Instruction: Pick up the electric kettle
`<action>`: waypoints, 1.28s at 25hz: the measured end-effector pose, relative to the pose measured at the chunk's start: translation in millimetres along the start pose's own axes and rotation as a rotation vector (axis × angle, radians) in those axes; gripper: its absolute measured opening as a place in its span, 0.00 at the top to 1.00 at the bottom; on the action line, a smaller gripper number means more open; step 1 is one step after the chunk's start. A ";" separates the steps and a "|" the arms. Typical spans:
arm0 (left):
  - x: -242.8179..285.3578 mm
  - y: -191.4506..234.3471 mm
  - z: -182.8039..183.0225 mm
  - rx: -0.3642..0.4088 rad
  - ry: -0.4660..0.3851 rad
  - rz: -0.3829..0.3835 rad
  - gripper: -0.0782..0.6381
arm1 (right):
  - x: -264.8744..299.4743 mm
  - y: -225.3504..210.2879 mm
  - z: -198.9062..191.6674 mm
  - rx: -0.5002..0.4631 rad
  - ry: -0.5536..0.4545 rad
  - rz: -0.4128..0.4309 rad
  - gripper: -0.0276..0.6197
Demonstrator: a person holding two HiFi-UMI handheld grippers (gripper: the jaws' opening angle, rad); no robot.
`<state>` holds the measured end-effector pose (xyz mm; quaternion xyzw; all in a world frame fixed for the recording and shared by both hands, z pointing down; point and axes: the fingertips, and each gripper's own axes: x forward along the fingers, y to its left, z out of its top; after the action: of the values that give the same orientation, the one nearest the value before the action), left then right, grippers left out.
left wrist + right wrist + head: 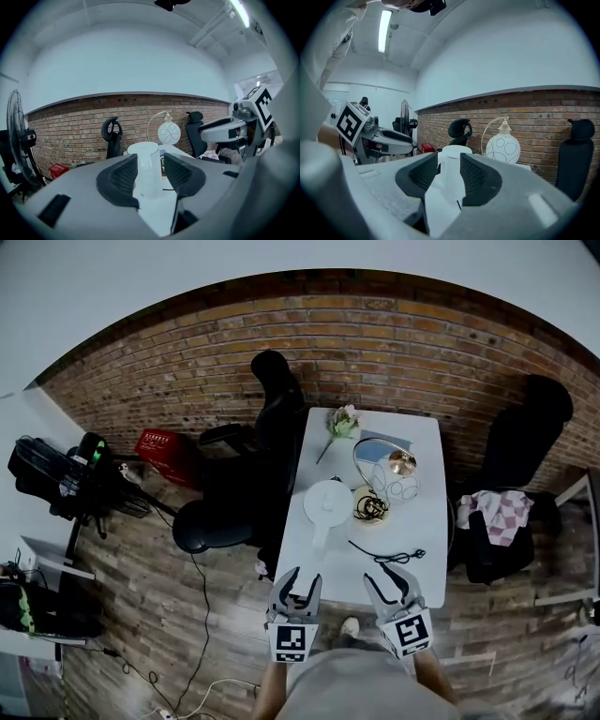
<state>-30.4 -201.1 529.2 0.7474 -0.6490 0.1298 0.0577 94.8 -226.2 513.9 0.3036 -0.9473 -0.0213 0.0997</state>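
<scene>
1. Two grippers are level with the near edge of the table (427,512), so the step in hand is judged to be the approach. Nothing is grasped yet.
2. The electric kettle (328,502) stands upright, left of centre on the table and well apart from both grippers. Each gripper view shows it straight ahead, beyond the fingers.
3. The left gripper (300,576) has its fingers parted with nothing between them. The right gripper (392,577) has its fingers drawn in, leaving only a slim, empty slot.
4. The next move probably calls for a reach toward the far side until the kettle's handle, or failing that its body, sits between parted fingers. The fingers would then close and lift.
5. A black cable (384,554) lies on the table in front of the right gripper and could be snagged.
6. Just right of the kettle is a coil of wire (370,509). Farther off are a globe lamp (403,462) and a flower (342,423).
7. Dark office chairs flank the table on both sides.
</scene>
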 end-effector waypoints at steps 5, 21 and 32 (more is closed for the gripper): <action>19.9 -1.5 -2.5 0.006 0.023 0.026 0.64 | 11.5 -18.0 -10.2 -0.008 0.011 0.036 0.75; 62.6 8.1 -20.4 -0.001 0.106 0.087 0.55 | 45.1 -39.1 -43.6 0.000 0.090 0.114 0.67; 94.0 15.8 -42.1 -0.006 0.184 0.066 0.53 | 85.0 -45.1 -63.6 0.064 0.140 0.111 0.54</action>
<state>-39.3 -282.5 593.6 0.7103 -0.6657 0.1979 0.1148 65.8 -310.9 586.6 0.2542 -0.9537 0.0358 0.1568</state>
